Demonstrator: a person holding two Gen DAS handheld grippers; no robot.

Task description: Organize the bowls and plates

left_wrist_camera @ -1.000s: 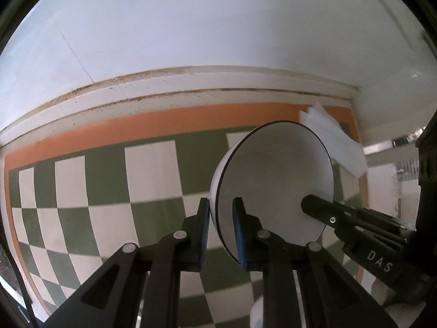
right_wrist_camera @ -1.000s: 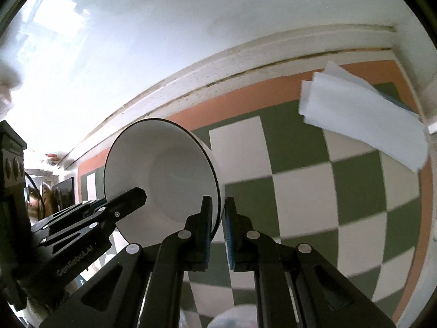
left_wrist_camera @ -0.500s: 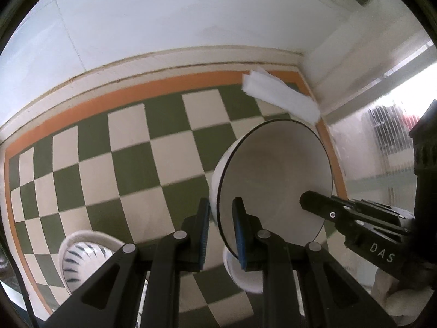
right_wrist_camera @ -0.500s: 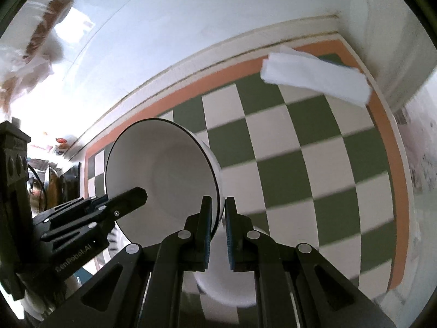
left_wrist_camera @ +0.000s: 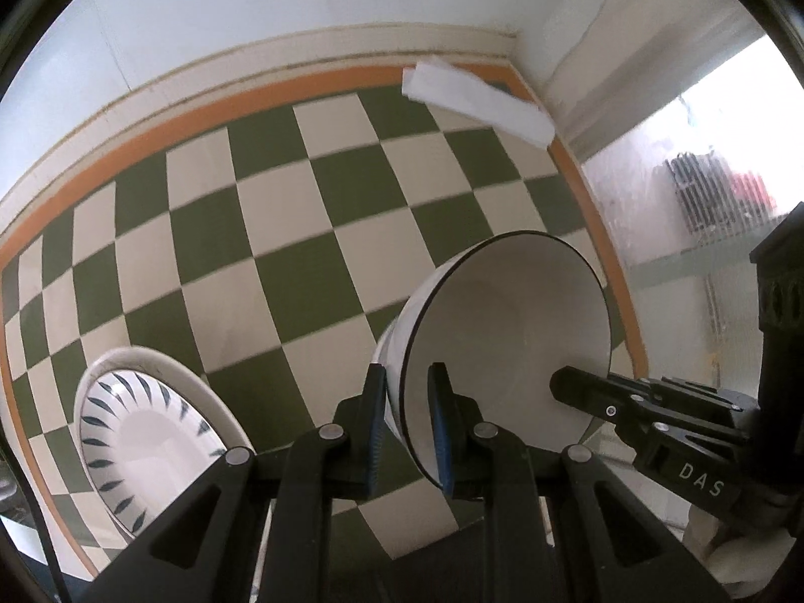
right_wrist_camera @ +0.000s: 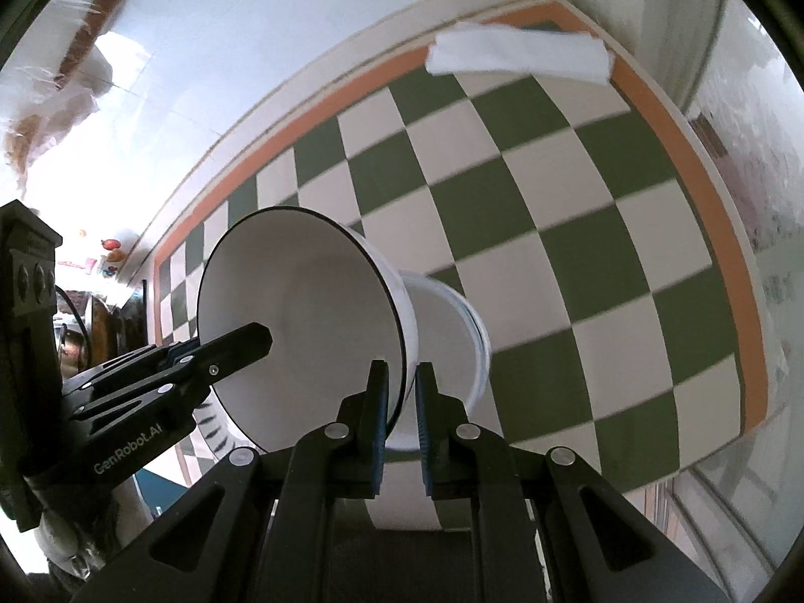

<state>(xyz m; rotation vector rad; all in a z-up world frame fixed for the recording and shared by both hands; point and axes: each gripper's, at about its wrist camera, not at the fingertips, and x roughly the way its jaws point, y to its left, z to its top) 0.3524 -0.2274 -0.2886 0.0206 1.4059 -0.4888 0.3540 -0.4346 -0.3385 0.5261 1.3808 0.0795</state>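
Left wrist view: left gripper (left_wrist_camera: 406, 427) pinching rim of white bowl (left_wrist_camera: 507, 346), fingers nearly closed on it, bowl tilted on edge above checkered tablecloth (left_wrist_camera: 281, 231). Patterned plate (left_wrist_camera: 145, 447) lying at 8 o'clock. Folded white cloth (left_wrist_camera: 477, 103) at 1 o'clock.

Right wrist view: right gripper (right_wrist_camera: 400, 427) clamping opposite rim of white bowl (right_wrist_camera: 301, 321), narrow gap. Second white bowl (right_wrist_camera: 447, 341) sitting just behind, at 3 o'clock of it.

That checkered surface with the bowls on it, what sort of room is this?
Probably a home kitchen or dining corner: a checkered tablecloth set against a white wall, a white bowl being lifted, a patterned bowl and a folded cloth.
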